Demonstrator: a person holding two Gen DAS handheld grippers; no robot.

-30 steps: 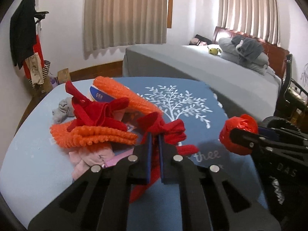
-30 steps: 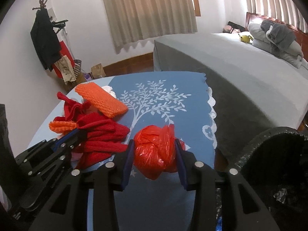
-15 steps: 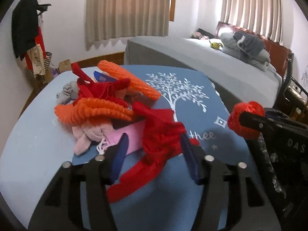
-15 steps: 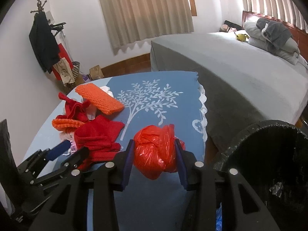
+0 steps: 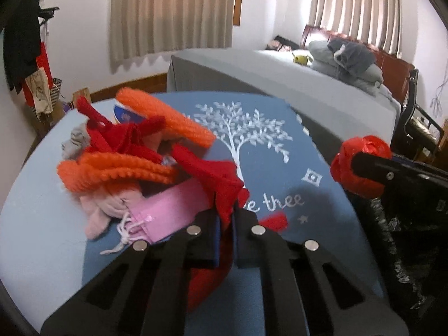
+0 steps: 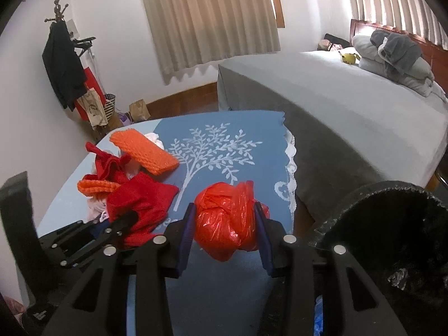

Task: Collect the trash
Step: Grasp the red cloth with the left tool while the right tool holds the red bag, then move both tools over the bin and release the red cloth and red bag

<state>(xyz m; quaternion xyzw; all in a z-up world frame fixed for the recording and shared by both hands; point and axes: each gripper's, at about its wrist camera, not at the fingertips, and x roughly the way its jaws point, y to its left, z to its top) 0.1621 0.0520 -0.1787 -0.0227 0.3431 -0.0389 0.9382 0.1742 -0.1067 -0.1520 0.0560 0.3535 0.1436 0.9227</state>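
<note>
Left tool [image 5: 226, 218] just closed, now clenched on red cloth [image 5: 221, 184] at near edge of the pile on the table [image 5: 36, 224]. Right tool [image 6: 224, 224] grasping crumpled red plastic bag [image 6: 226, 224], raised above the blue cloth [image 6: 224, 285], just beside black trash bin [image 6: 392, 238].

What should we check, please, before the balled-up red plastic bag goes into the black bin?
1. Right gripper clamped on the red plastic bag: ok.
2. Bag lifted off the blue tablecloth: cannot tell.
3. Black bin mouth open, beside the right gripper: ok.
4. Room left in the bin: cannot tell, its inside is dark.
5. Left gripper, its jaws just closed on the red cloth, is out of the right gripper's way: ok.
6. Red cloth free of the orange knit pieces: not ok, they overlap.
</note>
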